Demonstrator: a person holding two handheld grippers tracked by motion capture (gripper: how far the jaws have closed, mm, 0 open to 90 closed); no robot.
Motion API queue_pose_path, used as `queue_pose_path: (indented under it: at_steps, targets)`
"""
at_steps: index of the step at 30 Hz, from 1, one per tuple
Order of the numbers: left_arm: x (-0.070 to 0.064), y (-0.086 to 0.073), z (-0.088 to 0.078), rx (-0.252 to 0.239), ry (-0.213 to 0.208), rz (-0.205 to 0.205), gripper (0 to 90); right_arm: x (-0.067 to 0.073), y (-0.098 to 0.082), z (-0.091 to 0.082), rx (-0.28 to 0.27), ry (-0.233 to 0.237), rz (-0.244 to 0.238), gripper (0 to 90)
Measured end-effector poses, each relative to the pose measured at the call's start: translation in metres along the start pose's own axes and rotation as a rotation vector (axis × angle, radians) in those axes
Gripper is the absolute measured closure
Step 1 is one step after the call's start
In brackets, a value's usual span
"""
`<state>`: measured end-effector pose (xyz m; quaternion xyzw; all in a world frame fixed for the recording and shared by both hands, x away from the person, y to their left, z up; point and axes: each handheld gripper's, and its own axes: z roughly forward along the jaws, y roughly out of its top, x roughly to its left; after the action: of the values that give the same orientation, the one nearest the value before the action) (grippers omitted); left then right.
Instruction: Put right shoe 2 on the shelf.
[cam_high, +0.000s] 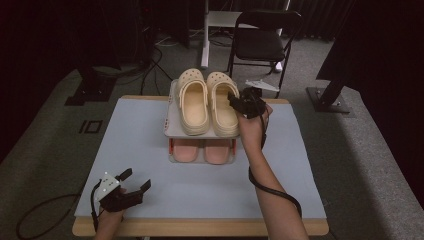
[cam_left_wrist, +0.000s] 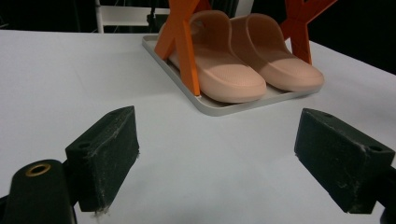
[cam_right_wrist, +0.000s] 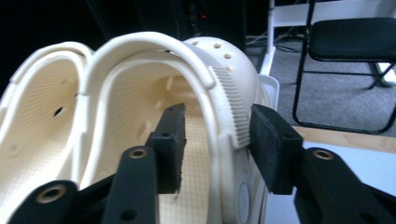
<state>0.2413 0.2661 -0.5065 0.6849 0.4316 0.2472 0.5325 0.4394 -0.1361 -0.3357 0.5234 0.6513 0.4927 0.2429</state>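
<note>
A pair of cream clogs stands on the top shelf (cam_high: 172, 120) of a small two-level rack at the back middle of the table: the left clog (cam_high: 192, 102) and the right clog (cam_high: 221, 105). My right gripper (cam_high: 235, 100) is at the right clog's outer side. In the right gripper view its jaws (cam_right_wrist: 217, 140) straddle that clog's side wall (cam_right_wrist: 224, 84), one inside and one outside, with a small gap on the inner side. Pink slippers (cam_high: 202, 150) lie on the lower tray (cam_left_wrist: 210, 105). My left gripper (cam_high: 136, 180) rests open at the table's front left, nothing between its jaws (cam_left_wrist: 217, 158).
Orange X-shaped supports (cam_left_wrist: 184, 46) hold the rack's upper shelf over the slippers (cam_left_wrist: 233, 65). A black folding chair (cam_high: 262, 40) stands on the floor behind the table, right of a white post (cam_high: 205, 35). The table's pale blue top (cam_high: 150, 150) spreads around the rack.
</note>
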Motion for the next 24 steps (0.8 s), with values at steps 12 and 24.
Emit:
queue_pose_path:
  at_steps: [12, 24]
  targets:
    - [0.001, -0.001, 0.001, 0.003, 0.002, 0.0, 13.5, -0.006, -0.007, -0.011, 0.01, 0.052, -0.069, 38.9]
    - [0.0, -0.001, 0.002, 0.011, 0.0, -0.002, 13.4, -0.018, -0.015, -0.036, -0.008, 0.07, -0.095, 37.1]
